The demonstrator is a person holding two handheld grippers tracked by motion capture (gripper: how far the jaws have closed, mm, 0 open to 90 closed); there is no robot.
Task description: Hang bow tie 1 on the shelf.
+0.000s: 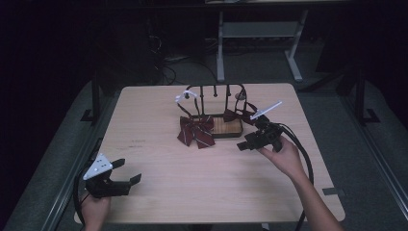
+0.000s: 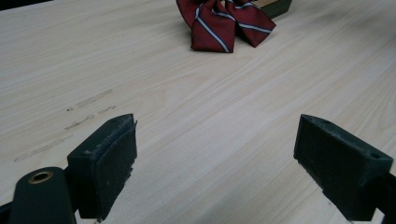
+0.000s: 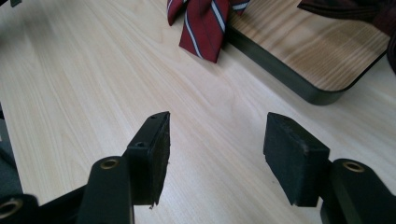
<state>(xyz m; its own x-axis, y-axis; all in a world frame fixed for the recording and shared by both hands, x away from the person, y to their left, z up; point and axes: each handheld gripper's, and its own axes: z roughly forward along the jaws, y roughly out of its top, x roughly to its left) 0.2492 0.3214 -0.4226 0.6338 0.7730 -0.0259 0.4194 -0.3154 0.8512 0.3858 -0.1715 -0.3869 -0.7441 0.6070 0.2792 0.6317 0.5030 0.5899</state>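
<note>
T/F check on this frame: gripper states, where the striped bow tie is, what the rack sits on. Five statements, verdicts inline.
1. The left gripper is open with nothing between its jaws. True.
2. The right gripper is shut on the bow tie. False: it is open and empty, over bare table short of the tie.
3. The red striped bow tie lies on the table against the rack's base. True.
4. The dark wire rack stands on a wood-topped base. True.
5. The left gripper is nearer the bow tie than the right. False: it sits at the near left corner, farther away.
</note>
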